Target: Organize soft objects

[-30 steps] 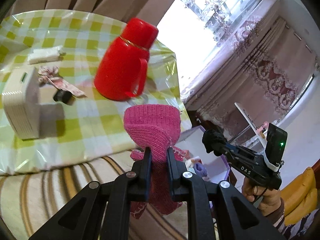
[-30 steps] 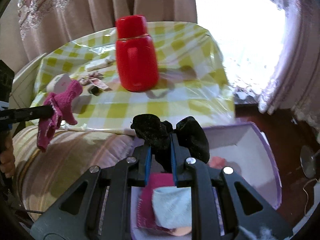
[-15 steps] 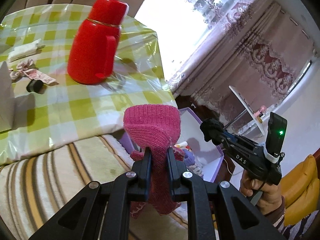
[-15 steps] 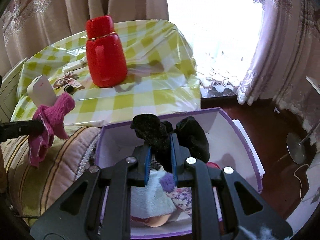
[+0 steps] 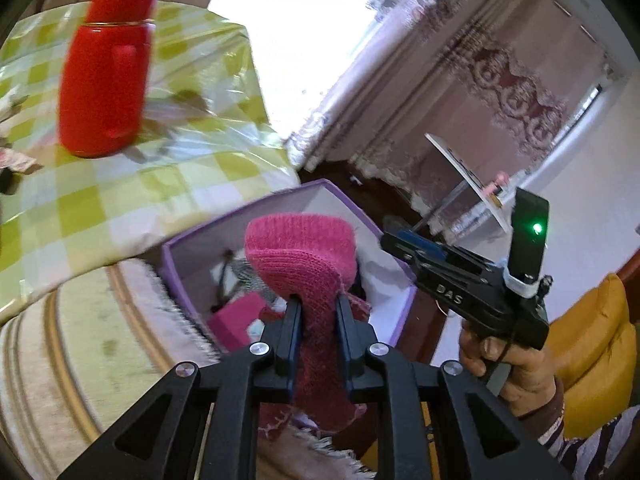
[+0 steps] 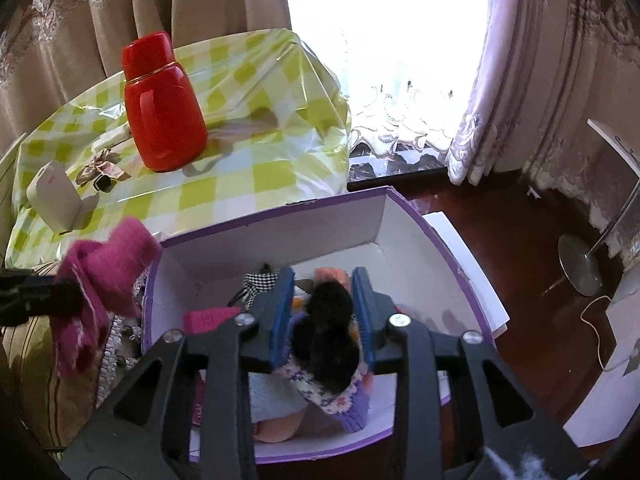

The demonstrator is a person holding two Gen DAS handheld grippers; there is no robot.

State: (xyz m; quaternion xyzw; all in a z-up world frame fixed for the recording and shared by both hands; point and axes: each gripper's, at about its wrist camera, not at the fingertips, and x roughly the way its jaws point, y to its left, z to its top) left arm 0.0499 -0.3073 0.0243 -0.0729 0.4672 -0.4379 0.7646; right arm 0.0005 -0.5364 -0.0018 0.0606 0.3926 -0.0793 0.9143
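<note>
Pink knit sock [image 5: 304,256] fills the left wrist view, pinched between the left gripper's [image 5: 318,312] narrow jaws, which have just eased apart slightly, above the purple box's [image 5: 396,264] near wall. Only this view shows the hand [image 5: 516,364] holding the right gripper. The right wrist view looks down into the box [image 6: 404,208]: the right gripper [image 6: 323,292] has just spread wider, and the black fluffy piece [image 6: 330,332] lies loose between its pads on the clothes inside.

A checked tablecloth [image 6: 256,168] covers the table, bearing a red flask [image 6: 162,106] and white box [image 6: 56,196].
</note>
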